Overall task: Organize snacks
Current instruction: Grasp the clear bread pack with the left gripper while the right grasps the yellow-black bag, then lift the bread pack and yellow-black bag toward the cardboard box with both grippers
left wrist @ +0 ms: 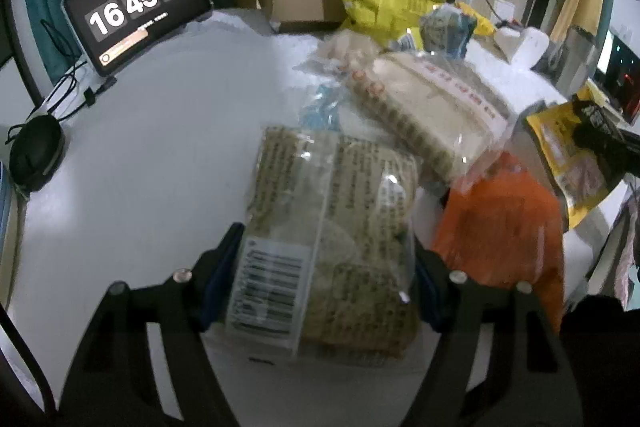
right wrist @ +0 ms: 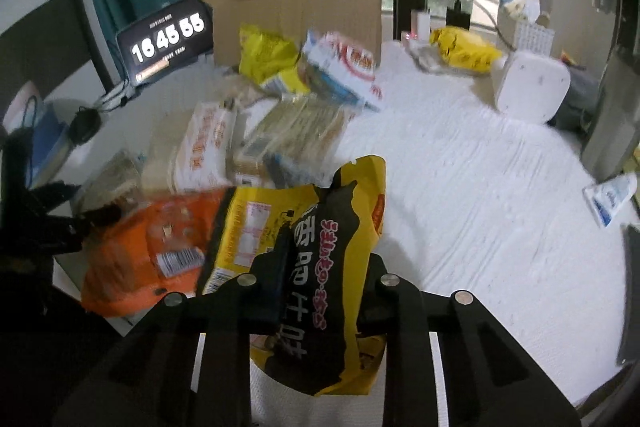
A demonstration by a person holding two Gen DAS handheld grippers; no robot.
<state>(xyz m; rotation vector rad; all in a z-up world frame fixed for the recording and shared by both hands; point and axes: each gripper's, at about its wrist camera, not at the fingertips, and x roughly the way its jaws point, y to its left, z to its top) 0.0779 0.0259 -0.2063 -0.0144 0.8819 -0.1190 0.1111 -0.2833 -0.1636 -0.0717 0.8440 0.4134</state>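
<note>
My left gripper (left wrist: 326, 267) is shut on a clear pack of greenish crackers (left wrist: 332, 227) and holds it over the white table (left wrist: 160, 147). My right gripper (right wrist: 324, 267) is shut on a yellow and black snack bag (right wrist: 320, 259); this bag also shows at the right of the left wrist view (left wrist: 576, 163). An orange packet (left wrist: 500, 223) lies beside the crackers, also seen in the right wrist view (right wrist: 152, 247). A pile of snack packs (right wrist: 256, 131) lies in front of an open cardboard box (right wrist: 304, 7).
A tablet clock (left wrist: 138, 7) stands at the back left with cables and a black puck (left wrist: 36, 155). A white device (right wrist: 532, 87) and a yellow bag (right wrist: 464, 51) sit at the back right. A small blue-white packet (right wrist: 612, 195) lies at the right edge.
</note>
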